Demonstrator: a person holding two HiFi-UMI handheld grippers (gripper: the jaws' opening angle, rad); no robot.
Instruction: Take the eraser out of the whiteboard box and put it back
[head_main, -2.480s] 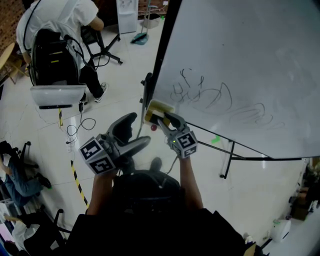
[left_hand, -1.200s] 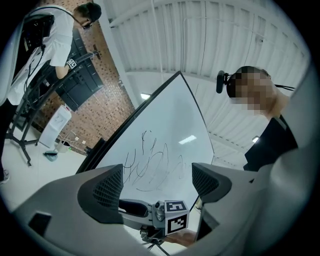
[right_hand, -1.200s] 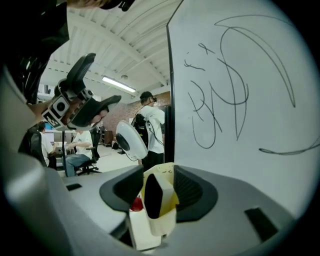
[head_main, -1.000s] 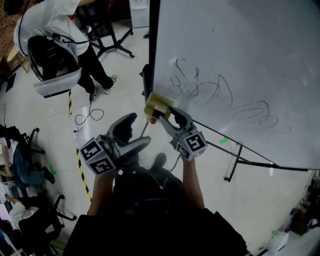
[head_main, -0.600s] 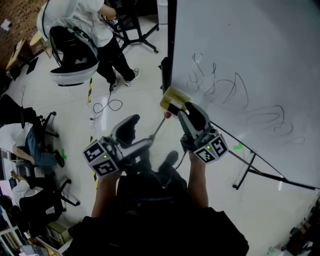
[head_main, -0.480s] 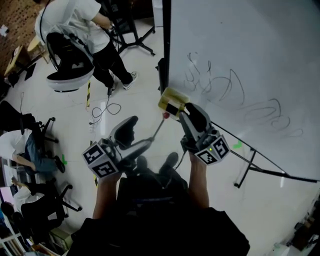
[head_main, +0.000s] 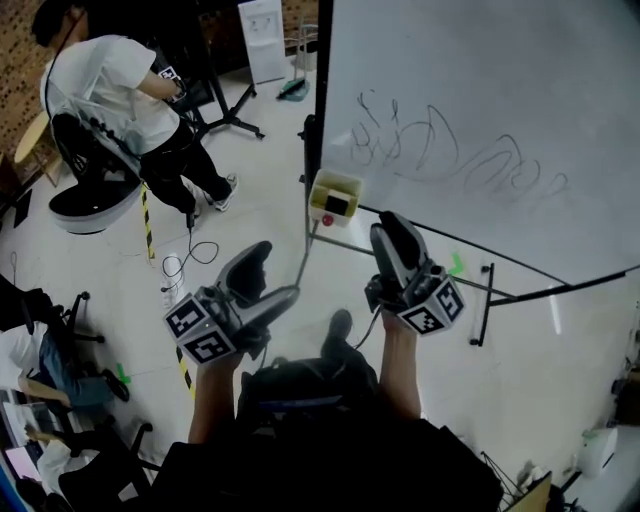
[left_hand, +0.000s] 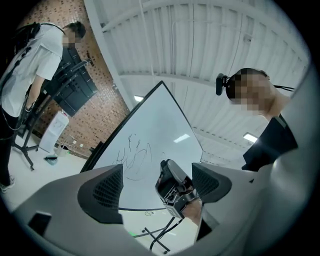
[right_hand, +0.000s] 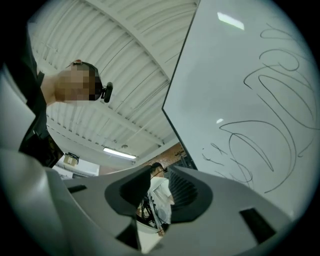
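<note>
The whiteboard (head_main: 480, 90) with black scribbles fills the upper right of the head view. The yellowish whiteboard box (head_main: 335, 197) hangs at its lower left corner, and a dark block, apparently the eraser (head_main: 337, 205), shows in the box. My right gripper (head_main: 385, 230) hangs below and to the right of the box, clear of it. Its jaws have just been closing. In the right gripper view (right_hand: 159, 192) a narrow gap remains between them, with nothing in it. My left gripper (head_main: 278, 270) stands open and empty lower left (left_hand: 157, 186).
A person in a white shirt (head_main: 120, 100) bends over at the upper left beside a white chair (head_main: 85, 200). Black stand legs (head_main: 225, 115), a floor cable (head_main: 180, 265) and yellow-black tape (head_main: 150, 215) lie nearby. The whiteboard's stand legs (head_main: 480, 300) are on the right.
My right gripper has drawn back from the box, down and to the right, and its jaws stand narrower. The box stays on the board. My left gripper holds its pose.
</note>
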